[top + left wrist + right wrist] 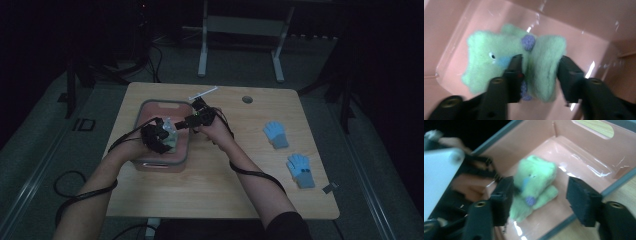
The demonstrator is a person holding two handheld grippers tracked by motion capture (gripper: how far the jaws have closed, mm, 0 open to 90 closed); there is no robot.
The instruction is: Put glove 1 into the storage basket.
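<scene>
A pale green fuzzy soft toy (486, 57) with purple knobs and a blue patch lies on the floor of a pink bin (150, 104). My left gripper (540, 60) reaches into the bin from the near side, and one flap of the toy sits between its parted jaws. The pads rest beside the flap without squeezing it. My right gripper (541, 186) hangs over the bin's right rim with its jaws wide apart. The toy (534, 182) lies between and beyond them, untouched. In the high view both grippers meet over the bin, left gripper (162, 137) and right gripper (187, 122).
Two light blue gloves (275, 134) (300, 170) lie on the right half of the wooden table (225, 170). A thin white stick (204, 93) lies behind the bin near the far edge, beside a round cable hole (247, 99). Cables trail off the front left.
</scene>
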